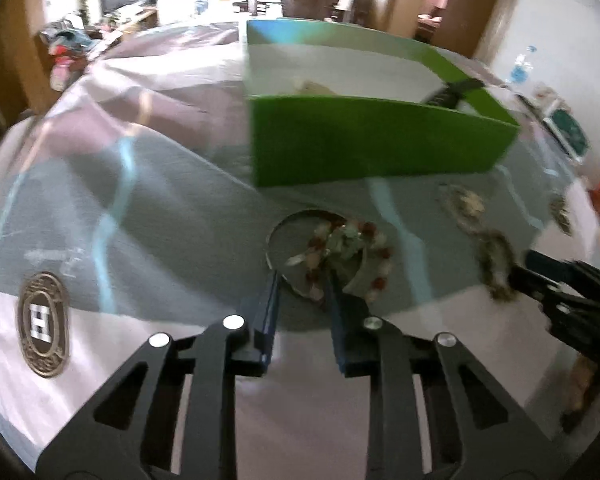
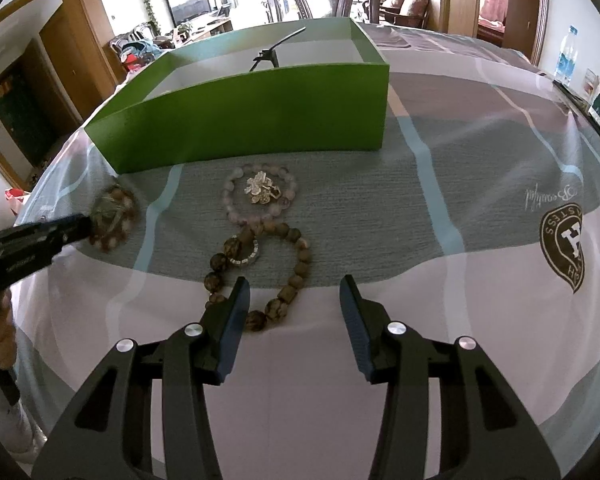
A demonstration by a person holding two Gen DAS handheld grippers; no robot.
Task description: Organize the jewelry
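Closing on the red-and-white bead bracelet (image 1: 352, 256), left gripper (image 1: 303, 280) needs a firm pinch on beads, not bangle (image 1: 278, 236); right gripper (image 2: 294, 292) gapes empty.

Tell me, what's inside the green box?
Inside the green box a black hair clip leans near the back wall, and the left view shows something pale on the white floor. The front wall hides most of the floor, so more may be there.
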